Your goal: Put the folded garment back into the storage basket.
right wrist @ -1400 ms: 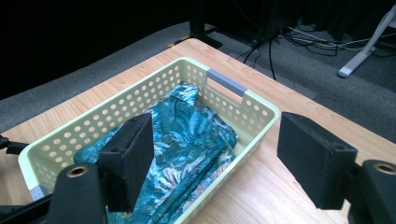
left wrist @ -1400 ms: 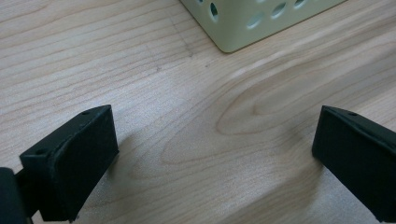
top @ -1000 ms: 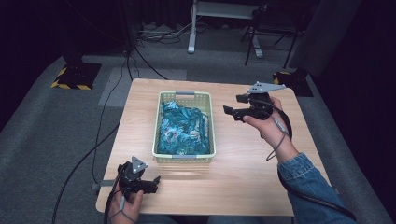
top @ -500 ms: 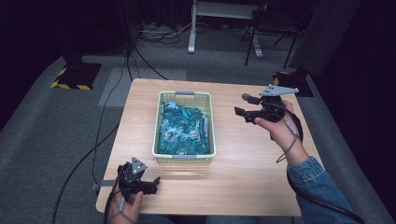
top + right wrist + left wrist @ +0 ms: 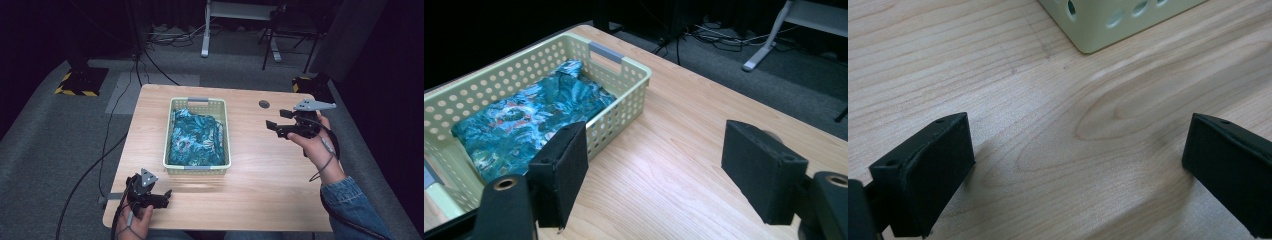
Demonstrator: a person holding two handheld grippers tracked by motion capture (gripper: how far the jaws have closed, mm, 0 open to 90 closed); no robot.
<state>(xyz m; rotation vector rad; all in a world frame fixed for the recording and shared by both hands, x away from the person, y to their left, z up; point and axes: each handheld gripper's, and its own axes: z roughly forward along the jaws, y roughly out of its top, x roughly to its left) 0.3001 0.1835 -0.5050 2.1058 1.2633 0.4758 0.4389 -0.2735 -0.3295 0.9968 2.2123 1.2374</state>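
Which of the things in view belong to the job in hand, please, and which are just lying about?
Job in hand:
- basket
- patterned teal cloth lying in it
- right hand-held gripper, open
- left hand-held gripper, open

Just about:
- cable hole in table
- floor cables
- desk frame

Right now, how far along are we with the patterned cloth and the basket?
Done: the folded teal patterned cloth lies inside the pale green perforated plastic basket. In hand: nothing. The right hand-held gripper stands open above the light wooden table, apart from the basket; the left hand-held gripper is open near the table's front edge. Left: probably just resting the grippers, or a fresh grasp if more follows.
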